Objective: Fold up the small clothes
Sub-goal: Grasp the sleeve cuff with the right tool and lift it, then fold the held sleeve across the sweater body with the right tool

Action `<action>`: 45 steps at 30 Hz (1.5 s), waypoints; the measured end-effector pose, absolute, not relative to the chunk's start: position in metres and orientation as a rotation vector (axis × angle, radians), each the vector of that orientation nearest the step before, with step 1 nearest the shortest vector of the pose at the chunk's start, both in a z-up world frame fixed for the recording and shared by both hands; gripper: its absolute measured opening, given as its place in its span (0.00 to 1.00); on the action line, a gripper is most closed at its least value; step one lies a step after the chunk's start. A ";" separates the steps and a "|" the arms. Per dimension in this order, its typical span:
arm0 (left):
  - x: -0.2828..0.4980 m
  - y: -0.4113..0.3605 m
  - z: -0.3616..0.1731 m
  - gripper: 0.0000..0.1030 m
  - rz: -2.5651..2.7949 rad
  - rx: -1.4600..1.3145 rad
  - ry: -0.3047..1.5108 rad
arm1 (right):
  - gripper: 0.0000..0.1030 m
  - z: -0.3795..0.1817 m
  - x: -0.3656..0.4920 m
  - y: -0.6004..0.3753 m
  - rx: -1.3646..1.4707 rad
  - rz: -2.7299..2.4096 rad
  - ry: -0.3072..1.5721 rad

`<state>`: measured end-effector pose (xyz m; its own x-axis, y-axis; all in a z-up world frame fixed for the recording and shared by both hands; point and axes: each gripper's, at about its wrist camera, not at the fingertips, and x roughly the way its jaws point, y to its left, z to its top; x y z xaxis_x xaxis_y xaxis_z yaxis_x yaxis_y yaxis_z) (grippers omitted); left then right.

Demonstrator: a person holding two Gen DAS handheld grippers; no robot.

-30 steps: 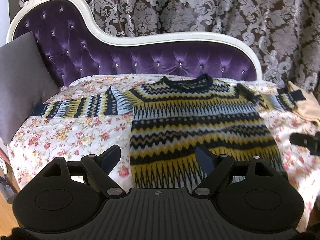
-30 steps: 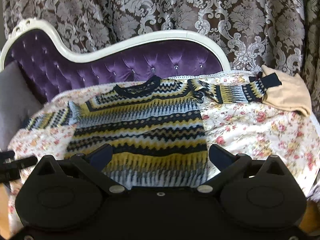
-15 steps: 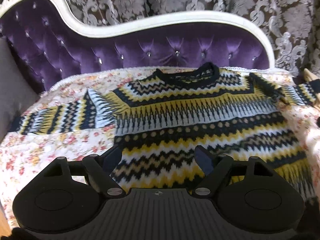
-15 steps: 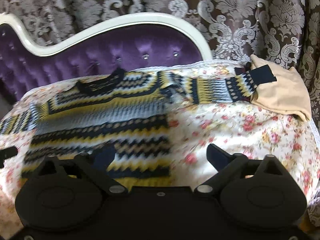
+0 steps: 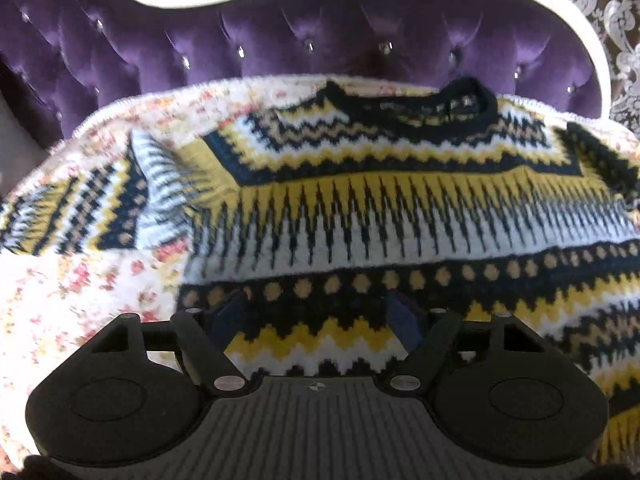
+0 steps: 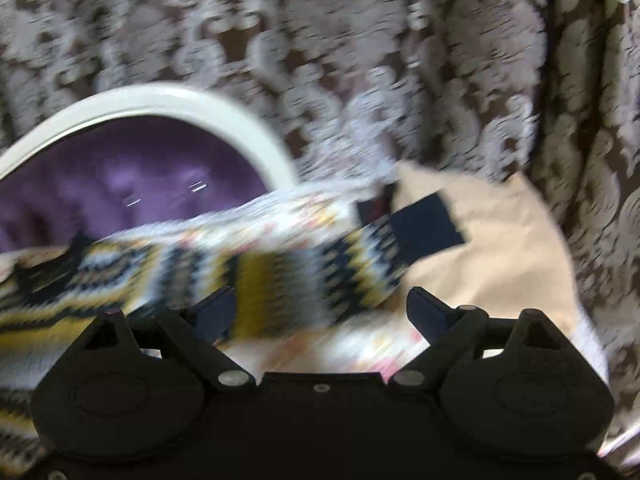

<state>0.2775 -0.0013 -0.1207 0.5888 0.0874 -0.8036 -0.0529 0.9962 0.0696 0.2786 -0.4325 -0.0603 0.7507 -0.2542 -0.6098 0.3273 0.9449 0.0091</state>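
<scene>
A patterned knit sweater [image 5: 400, 208] in yellow, navy and white lies flat, front up, on a floral sheet [image 5: 72, 304] over a purple sofa. Its left sleeve [image 5: 84, 208] stretches out to the left. My left gripper [image 5: 316, 316] is open, low over the sweater's body near its left side. In the right wrist view, which is blurred, the right sleeve [image 6: 304, 272] with its navy cuff [image 6: 424, 228] reaches right onto a beige cloth [image 6: 500, 248]. My right gripper [image 6: 320, 312] is open just before the sleeve.
The tufted purple sofa back [image 5: 320, 40] with its white frame [image 6: 160, 100] rises behind the sweater. A patterned brown and silver curtain [image 6: 400, 60] hangs behind it. The floral sheet [image 6: 360, 344] shows under the right gripper.
Both grippers have moved forward and closer to the sweater. The left one came in over the body. The right one swung right toward the right sleeve and cuff. Both stay open.
</scene>
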 end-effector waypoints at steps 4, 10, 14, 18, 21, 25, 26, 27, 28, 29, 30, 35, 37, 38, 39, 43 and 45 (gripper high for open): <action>0.274 -0.002 -0.128 0.74 0.081 0.047 0.912 | 0.90 -0.065 0.300 -0.468 0.129 -0.372 0.621; 0.277 -0.004 -0.129 0.80 0.086 0.067 0.913 | 0.90 -0.088 0.336 -0.501 0.175 -0.440 0.663; 0.278 -0.002 -0.130 0.83 0.089 0.056 0.915 | 0.75 -0.104 0.353 -0.515 0.194 -0.459 0.715; 0.278 -0.001 -0.129 0.81 0.079 0.048 0.913 | 0.49 -0.113 0.354 -0.523 0.296 -0.428 0.726; 0.277 0.002 -0.126 0.72 0.055 0.042 0.918 | 0.25 -0.107 0.352 -0.518 0.290 -0.417 0.714; 0.272 0.011 -0.116 0.61 0.060 0.041 0.910 | 0.11 -0.083 0.348 -0.510 0.284 -0.413 0.695; 0.270 0.015 -0.113 0.61 0.067 0.035 0.901 | 0.11 -0.075 0.346 -0.507 0.297 -0.392 0.680; 0.269 0.021 -0.110 0.61 0.075 0.026 0.893 | 0.11 -0.065 0.344 -0.504 0.312 -0.371 0.665; 0.267 0.027 -0.108 0.61 0.082 0.018 0.886 | 0.11 -0.054 0.342 -0.498 0.318 -0.345 0.647; 0.266 0.033 -0.105 0.61 0.093 0.009 0.878 | 0.11 -0.044 0.342 -0.491 0.321 -0.318 0.634; 0.265 0.039 -0.104 0.61 0.105 0.005 0.870 | 0.11 -0.030 0.342 -0.480 0.314 -0.283 0.619; 0.262 0.074 -0.103 0.61 0.180 -0.011 0.827 | 0.11 0.026 0.351 -0.404 0.265 -0.100 0.571; 0.262 0.090 -0.108 0.61 0.208 -0.030 0.824 | 0.11 0.041 0.360 -0.365 0.251 -0.013 0.566; 0.263 0.098 -0.111 0.61 0.224 -0.038 0.825 | 0.11 0.046 0.364 -0.345 0.249 0.034 0.568; 0.263 0.105 -0.114 0.61 0.240 -0.044 0.826 | 0.11 0.050 0.368 -0.323 0.247 0.085 0.572; 0.261 0.136 -0.125 0.61 0.290 -0.082 0.839 | 0.11 0.042 0.385 -0.232 0.244 0.291 0.623; 0.258 0.148 -0.128 0.61 0.306 -0.097 0.844 | 0.11 0.029 0.392 -0.186 0.222 0.378 0.651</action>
<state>0.2575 0.1480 -0.1280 0.6241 0.2274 -0.7475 -0.3040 0.9520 0.0358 0.3917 -0.1865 0.0290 0.7311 0.4087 -0.5463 -0.2715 0.9089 0.3165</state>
